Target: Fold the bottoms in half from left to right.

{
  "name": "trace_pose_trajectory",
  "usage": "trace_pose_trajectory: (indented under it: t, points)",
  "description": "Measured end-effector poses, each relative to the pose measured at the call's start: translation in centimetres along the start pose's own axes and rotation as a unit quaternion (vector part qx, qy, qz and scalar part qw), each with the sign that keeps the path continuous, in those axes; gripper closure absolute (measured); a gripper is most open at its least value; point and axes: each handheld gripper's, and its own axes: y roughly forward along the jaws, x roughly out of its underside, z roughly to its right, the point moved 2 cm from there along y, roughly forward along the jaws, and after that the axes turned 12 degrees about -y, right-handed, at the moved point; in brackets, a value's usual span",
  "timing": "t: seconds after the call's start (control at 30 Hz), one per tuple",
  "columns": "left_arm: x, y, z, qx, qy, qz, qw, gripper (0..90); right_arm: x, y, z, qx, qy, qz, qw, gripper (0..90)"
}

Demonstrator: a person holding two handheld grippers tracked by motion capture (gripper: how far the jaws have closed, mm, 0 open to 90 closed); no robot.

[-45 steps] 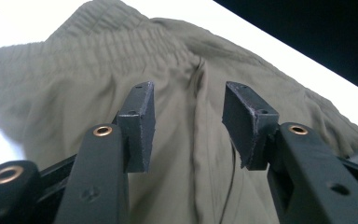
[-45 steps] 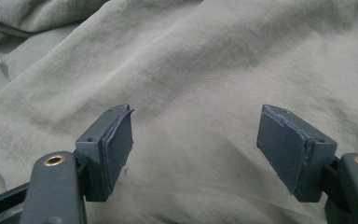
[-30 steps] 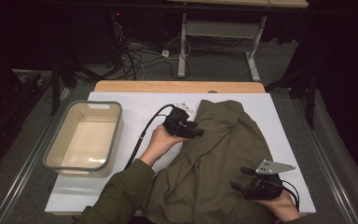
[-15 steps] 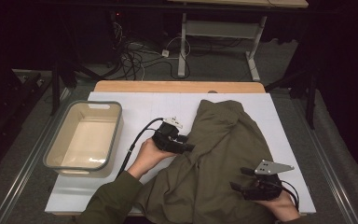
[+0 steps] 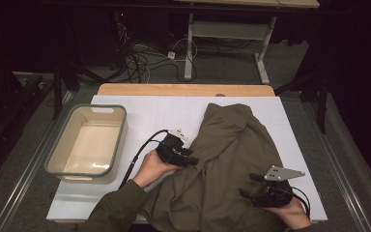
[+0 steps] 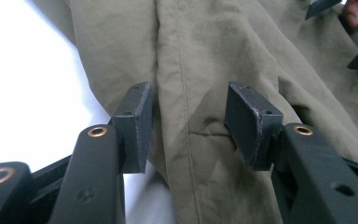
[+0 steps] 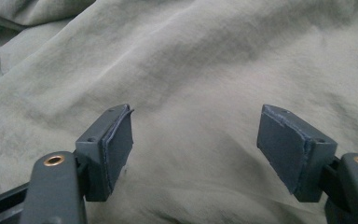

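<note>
High view shows the olive-green fabric jacket (image 5: pixel 227 169) spread on the white worktop (image 5: pixel 149 113), the left claw (image 5: pixel 189 160) half-open astride its seamed edge to pinch it, the right claw (image 5: pixel 247 185) hovering wide, empty.

Left claw (image 5: pixel 189 160) low with jaws parted — right claw (image 5: pixel 249 186) level, jaws spread wide, nothing gripped.

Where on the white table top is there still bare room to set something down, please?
Bare white table lies between the tub and the olive garment, along the far edge behind both, and in a strip right of the garment. The near right is crowded with cloth and both grippers.
</note>
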Motion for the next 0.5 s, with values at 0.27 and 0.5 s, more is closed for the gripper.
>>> trace_pose_trajectory:
  t: [0.27,0.5]
  points:
    - [0.17,0.39,0.14,0.0,0.007,-0.008,0.9999,67.4,0.01,0.06,-0.04,-0.001,-0.002,-0.002,1.0,27.3]
    - [-0.15,-0.14,0.58,0.007,0.017,0.011,0.9998,86.1,0.01,0.12,-0.05,-0.001,-0.003,-0.003,1.0,27.3]
